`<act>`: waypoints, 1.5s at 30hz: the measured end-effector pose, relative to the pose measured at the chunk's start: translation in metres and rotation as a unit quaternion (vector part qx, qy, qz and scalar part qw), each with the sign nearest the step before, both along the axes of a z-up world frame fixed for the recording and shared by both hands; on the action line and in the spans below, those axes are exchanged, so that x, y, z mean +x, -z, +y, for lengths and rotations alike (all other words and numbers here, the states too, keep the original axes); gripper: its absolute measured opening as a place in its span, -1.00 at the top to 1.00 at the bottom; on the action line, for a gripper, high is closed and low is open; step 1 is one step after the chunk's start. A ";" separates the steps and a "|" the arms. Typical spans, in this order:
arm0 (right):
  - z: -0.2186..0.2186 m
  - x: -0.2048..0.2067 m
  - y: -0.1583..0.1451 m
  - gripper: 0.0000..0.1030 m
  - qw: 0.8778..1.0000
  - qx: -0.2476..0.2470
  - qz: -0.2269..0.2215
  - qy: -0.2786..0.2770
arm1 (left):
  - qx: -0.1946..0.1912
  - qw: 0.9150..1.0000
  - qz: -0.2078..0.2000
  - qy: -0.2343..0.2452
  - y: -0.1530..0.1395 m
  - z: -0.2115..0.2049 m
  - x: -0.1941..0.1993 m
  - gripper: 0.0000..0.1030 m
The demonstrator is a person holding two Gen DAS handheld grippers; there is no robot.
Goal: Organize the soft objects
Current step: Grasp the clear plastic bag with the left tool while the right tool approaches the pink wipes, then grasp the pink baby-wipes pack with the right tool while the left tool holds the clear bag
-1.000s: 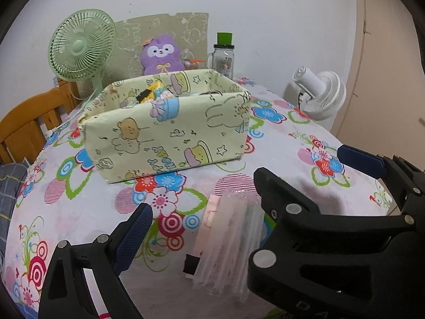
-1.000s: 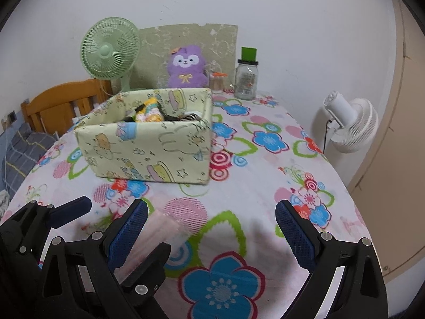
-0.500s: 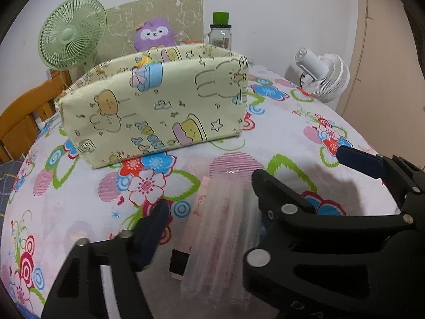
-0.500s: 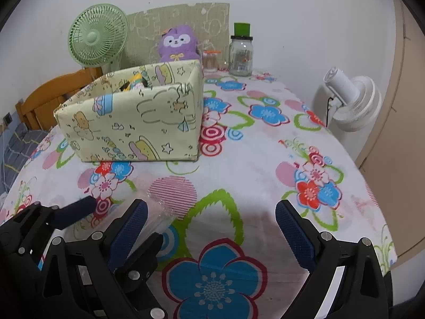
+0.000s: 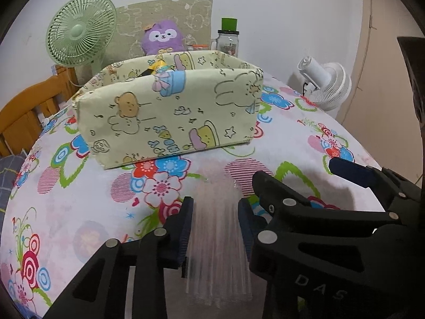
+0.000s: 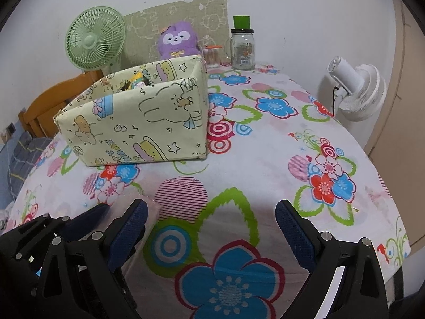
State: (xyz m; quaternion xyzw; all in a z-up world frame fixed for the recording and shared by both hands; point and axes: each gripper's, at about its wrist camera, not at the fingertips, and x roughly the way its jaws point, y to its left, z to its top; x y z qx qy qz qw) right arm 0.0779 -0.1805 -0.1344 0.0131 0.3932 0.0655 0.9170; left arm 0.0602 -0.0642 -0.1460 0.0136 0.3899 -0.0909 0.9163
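Observation:
A clear plastic packet (image 5: 216,228) of pink soft sheets lies near the table's front edge. My left gripper (image 5: 215,226) has its two fingers closed against the packet's sides. A pale yellow cartoon-print fabric box (image 5: 170,111) stands behind it with some items inside; it also shows in the right wrist view (image 6: 138,117). My right gripper (image 6: 211,235) is open and empty just right of the left one, over the flowered tablecloth (image 6: 265,159). A purple plush (image 6: 178,40) sits behind the box by the wall.
A green fan (image 5: 79,33) and a wooden chair (image 5: 24,109) are at the back left. A glass jar with green lid (image 6: 242,45) stands by the wall. A white fan (image 6: 356,90) stands beyond the table's right edge.
My left gripper's fingers have closed in from wide open onto the clear packet. Both grippers dipped low toward the table half a second ago and now sit slightly higher.

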 end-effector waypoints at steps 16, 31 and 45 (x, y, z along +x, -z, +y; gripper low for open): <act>0.034 0.000 -0.007 -0.91 1.000 0.001 0.000 -0.025 | -0.001 0.999 -0.004 -0.036 -0.003 0.036 -0.005 0.53; 0.066 0.002 0.005 -0.78 0.999 -0.021 0.035 -0.030 | 0.001 0.999 0.002 -0.052 0.013 0.056 -0.005 0.52; 0.076 0.012 0.015 -0.24 0.997 -0.003 0.070 -0.020 | -0.007 0.997 0.005 -0.080 0.016 0.067 -0.004 -0.13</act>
